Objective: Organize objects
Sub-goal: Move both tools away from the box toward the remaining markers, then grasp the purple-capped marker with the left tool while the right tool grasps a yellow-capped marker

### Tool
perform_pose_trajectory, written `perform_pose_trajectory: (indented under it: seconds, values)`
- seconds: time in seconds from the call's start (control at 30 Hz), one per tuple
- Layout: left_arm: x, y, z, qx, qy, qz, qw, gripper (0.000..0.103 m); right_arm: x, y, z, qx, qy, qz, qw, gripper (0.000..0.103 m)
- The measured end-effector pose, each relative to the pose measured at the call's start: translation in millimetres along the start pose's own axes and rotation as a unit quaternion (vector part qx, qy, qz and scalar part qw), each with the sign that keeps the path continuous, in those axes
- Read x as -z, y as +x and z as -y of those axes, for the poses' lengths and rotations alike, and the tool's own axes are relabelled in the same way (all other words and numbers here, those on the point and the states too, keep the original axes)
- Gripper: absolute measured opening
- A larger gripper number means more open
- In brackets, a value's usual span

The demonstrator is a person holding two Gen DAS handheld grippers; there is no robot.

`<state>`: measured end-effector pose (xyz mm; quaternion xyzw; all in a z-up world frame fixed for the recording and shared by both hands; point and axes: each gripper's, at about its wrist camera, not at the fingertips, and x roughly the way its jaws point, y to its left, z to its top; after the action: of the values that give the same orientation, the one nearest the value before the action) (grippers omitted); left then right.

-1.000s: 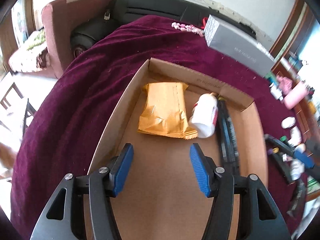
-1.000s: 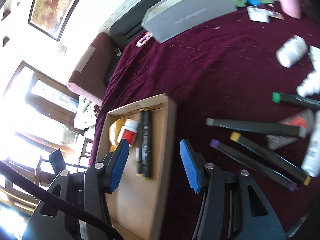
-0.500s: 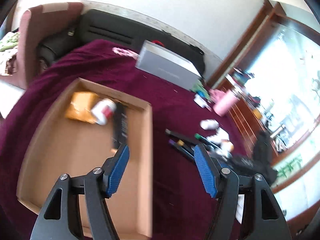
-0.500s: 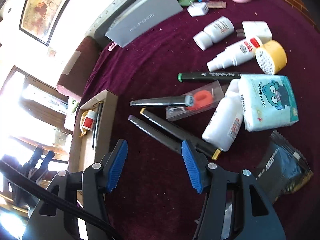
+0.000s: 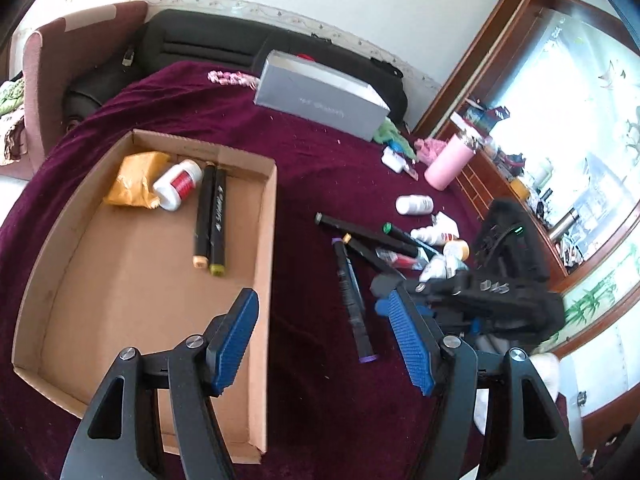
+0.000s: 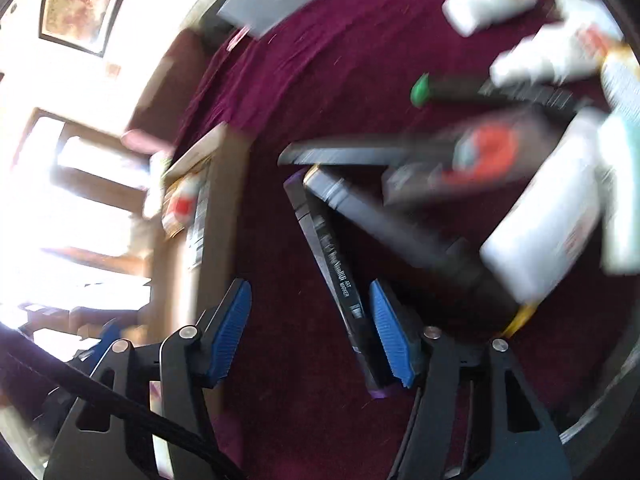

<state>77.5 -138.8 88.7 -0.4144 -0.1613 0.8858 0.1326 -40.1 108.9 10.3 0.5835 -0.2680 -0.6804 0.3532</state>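
Left wrist view gives us the sharp picture: a maroon cloth (image 5: 312, 168) covers the table, and on it lies an open cardboard tray (image 5: 262, 264), its near corner cut off behind our left gripper (image 5: 324, 338). At the tray's far end sit a yellow packet (image 5: 132, 180), a white bottle (image 5: 178, 184) with a red label, and two black markers (image 5: 210, 220) side by side; one carries white lettering too small to read. Behind stands a grey box (image 5: 320, 96) whose print is blurred. To the right of the tray a cluster of markers and small bottles is partly hidden by our right gripper (image 5: 384, 300), which reaches in from the right.

Our left gripper's jaws stand about half apart with nothing between them, over the cloth just beside the tray's right wall.

Right wrist view is smeared by motion. Our right gripper's (image 6: 310, 330) jaws are opening; a purple-capped marker (image 6: 332, 268), printed "ART MARKER", lies between them close to the right-hand pad (image 6: 390, 332), and we cannot tell whether they touch. Other labels there are unreadable.
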Motion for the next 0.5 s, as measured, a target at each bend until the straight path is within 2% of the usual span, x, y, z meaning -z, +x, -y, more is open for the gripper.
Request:
perform_pose_trajectory:
  seconds: [0.03, 0.07, 0.13, 0.2, 0.23, 0.43, 0.5]
  values:
    - [2, 2, 4, 0.001, 0.006, -0.004, 1.0000, 0.061, 2, -4, -3, -0.006, -0.005, 0.004, 1.000, 0.062]
    - [4, 4, 8, 0.002, 0.012, -0.007, 0.9999, 0.061, 3, -11, -8, 0.010, -0.016, 0.021, 1.000, 0.062]
    - [6, 6, 15, 0.006, 0.019, -0.011, 0.9997, 0.061, 1, -29, -17, 0.078, -0.046, 0.071, 0.993, 0.062]
    - [8, 8, 21, 0.005, 0.029, -0.014, 0.9995, 0.061, -4, -39, -23, 0.158, -0.073, 0.100, 0.980, 0.061]
    - [9, 11, 22, 0.003, 0.032, -0.017, 0.9993, 0.061, -5, -39, -26, 0.185, -0.086, 0.105, 0.973, 0.061]
    - [14, 18, 28, -0.006, 0.041, -0.034, 0.9986, 0.061, -12, -9, -26, 0.269, -0.114, 0.071, 0.954, 0.058]
    - [15, 19, 31, -0.012, 0.049, -0.037, 0.9980, 0.061, -17, -2, -21, 0.288, -0.120, 0.070, 0.947, 0.050]
